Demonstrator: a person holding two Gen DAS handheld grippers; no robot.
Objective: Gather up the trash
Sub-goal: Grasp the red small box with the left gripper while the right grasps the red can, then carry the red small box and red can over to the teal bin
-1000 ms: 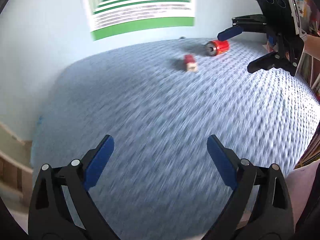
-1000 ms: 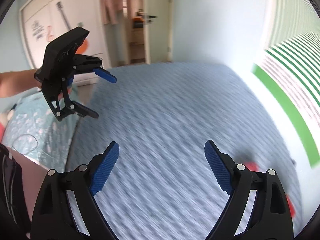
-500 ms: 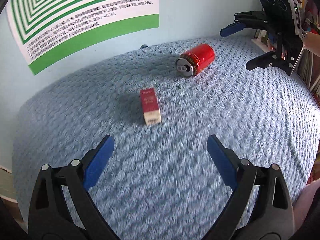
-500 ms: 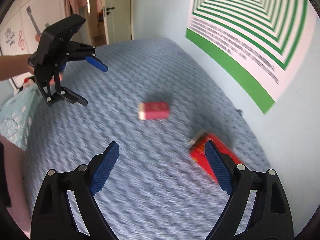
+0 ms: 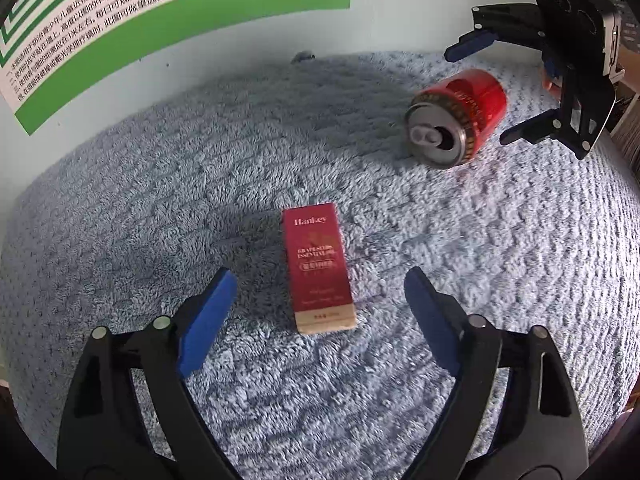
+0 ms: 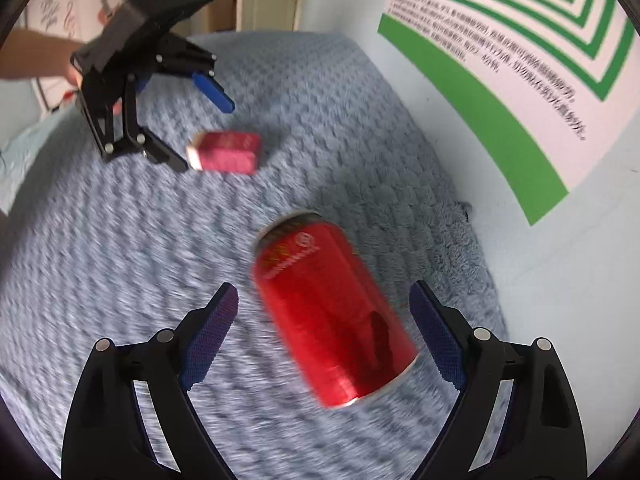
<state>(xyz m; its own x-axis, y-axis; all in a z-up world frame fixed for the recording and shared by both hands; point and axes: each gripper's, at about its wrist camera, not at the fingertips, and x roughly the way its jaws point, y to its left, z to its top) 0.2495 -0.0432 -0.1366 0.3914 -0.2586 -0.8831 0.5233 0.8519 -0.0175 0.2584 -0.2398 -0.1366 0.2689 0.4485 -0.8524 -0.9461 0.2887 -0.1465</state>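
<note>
On the blue blanket, both tools have swung in from afar: the left gripper, jaws closing, straddles the red carton untouched, while the right gripper brackets the red can (jaws wide apart), so both grasps look imminent.

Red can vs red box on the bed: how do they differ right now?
The can is a round metal cylinder lying on its side, opened top showing; the box is a flat cardboard rectangle lying face up. The can lies nearer the wall, the box further out. Both are red, rest on the blue blanket, and neither is gripped.
</note>
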